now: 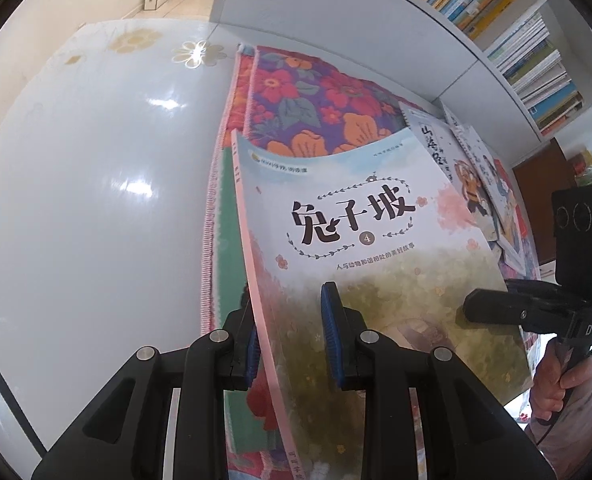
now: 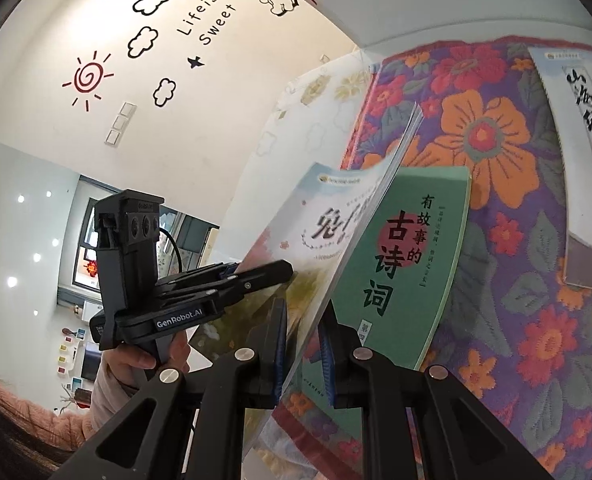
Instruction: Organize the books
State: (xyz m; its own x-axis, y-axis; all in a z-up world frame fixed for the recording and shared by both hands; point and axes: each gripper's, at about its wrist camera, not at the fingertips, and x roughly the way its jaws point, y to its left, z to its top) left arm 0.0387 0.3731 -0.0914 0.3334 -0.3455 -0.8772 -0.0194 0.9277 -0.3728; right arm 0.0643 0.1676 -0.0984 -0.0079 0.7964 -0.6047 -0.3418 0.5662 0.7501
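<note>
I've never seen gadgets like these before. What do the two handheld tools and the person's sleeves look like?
Both are black plastic. The left tool and right tool each have two fingers faced with ribbed blue pads and joined by silver rivets. Each carries a boxy camera block with round lenses; a white "GenRobot.AI" label marks the left one, whose cable is black. The sleeve looks pinkish and fuzzy.

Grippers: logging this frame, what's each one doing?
Left gripper: shut on the pale book.
Right gripper: shut on the same book.
</note>
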